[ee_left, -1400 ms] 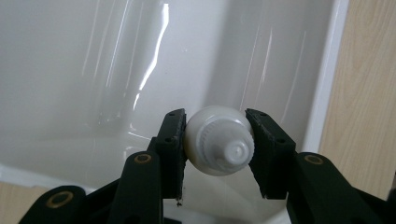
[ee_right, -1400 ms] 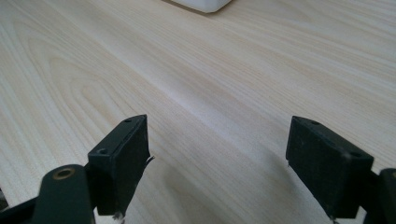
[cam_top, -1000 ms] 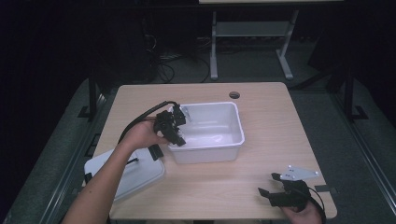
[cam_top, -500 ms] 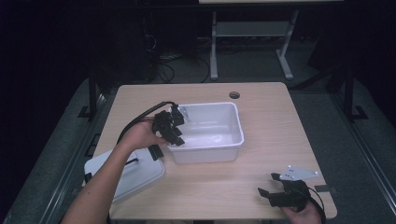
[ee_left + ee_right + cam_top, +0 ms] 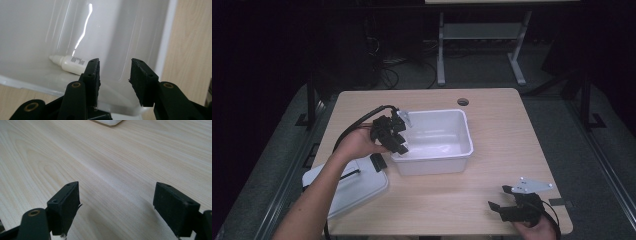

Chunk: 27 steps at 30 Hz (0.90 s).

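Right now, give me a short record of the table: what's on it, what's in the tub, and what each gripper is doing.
surface: wooden table
tub: white, open-topped, mid-table
inside tub: small white bottle lying on its side by a wall
lid: white lid flat on the table at the near left corner
left gripper: over the tub's left rim, jaws apart, nothing between them
right gripper: at the near right corner, jaws wide open over bare wood

The white bin's (image 5: pixel 432 165) wall blocks the left claw (image 5: pixel 398 146); bare tabletop (image 5: pixel 507 135) lies right of it.
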{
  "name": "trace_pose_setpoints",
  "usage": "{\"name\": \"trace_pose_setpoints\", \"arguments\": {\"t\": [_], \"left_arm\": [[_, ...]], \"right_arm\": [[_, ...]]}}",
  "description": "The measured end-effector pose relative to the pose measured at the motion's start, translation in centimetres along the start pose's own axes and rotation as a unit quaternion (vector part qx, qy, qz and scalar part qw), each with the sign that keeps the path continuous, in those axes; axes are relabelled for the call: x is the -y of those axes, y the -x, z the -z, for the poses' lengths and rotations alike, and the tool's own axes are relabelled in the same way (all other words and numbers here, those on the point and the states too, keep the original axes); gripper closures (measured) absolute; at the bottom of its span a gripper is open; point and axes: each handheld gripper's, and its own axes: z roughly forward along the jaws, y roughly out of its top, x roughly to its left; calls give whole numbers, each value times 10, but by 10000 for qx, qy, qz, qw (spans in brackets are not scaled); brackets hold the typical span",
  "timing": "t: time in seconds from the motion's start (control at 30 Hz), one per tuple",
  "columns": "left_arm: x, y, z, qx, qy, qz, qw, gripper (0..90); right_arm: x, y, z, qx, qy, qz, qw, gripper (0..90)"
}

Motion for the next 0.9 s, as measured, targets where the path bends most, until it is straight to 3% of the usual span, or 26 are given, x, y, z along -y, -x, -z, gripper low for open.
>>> {"name": "trace_pose_setpoints", "arguments": {"t": [0.17,0.4,0.73,0.9], "left_arm": [[2,7,18,-83,83,-20,9999,584],[12,13,31,-149,130,8,9998,581],[38,19,55,-335,277,153,9989,573],[60,19,62,-400,297,327,9982,571]], "right_arm": [[0,0,0,17,0,46,10000,208],[-1,-2,0,-3,7,6,10000,208],[-1,-2,-1,7,-26,53,10000,208],[-1,-3,-2,0,-55,44,10000,207]]}}
